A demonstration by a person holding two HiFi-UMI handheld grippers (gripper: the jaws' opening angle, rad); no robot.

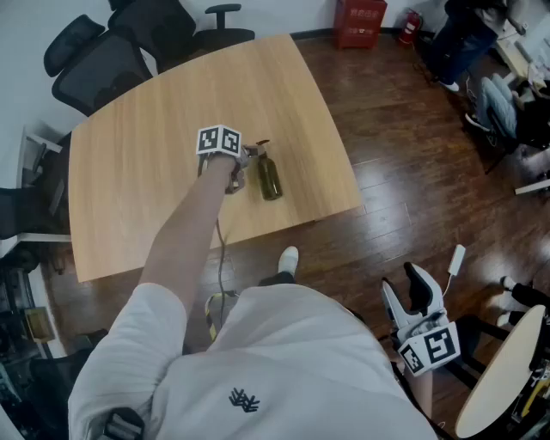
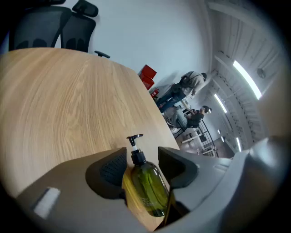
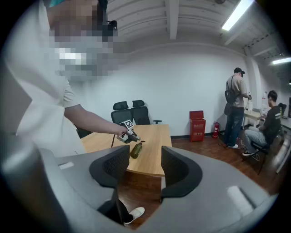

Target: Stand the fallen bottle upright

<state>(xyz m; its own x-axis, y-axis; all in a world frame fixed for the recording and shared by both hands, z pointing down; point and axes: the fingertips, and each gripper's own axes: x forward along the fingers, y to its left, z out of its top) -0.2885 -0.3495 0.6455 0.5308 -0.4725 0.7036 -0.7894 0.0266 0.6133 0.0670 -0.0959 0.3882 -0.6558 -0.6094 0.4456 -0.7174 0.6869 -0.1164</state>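
Observation:
A dark green bottle (image 1: 270, 177) with a black pump lies on its side on the wooden table (image 1: 137, 155), pump end pointing away from me. My left gripper (image 1: 243, 163) reaches down to it from the near left. In the left gripper view the bottle (image 2: 148, 189) shows in the gap of the left gripper (image 2: 142, 157), with a strip of table between it and the left pad, so the jaws are open. The right gripper view shows the bottle (image 3: 135, 150) from afar. My right gripper (image 1: 411, 279) hangs low at my right over the floor, open and empty.
Black office chairs (image 1: 112, 51) stand behind the table's far left corner. A red crate (image 1: 359, 21) sits by the far wall. Two people (image 3: 236, 104) are at the right of the room. The table's right edge (image 1: 344, 163) is close to the bottle.

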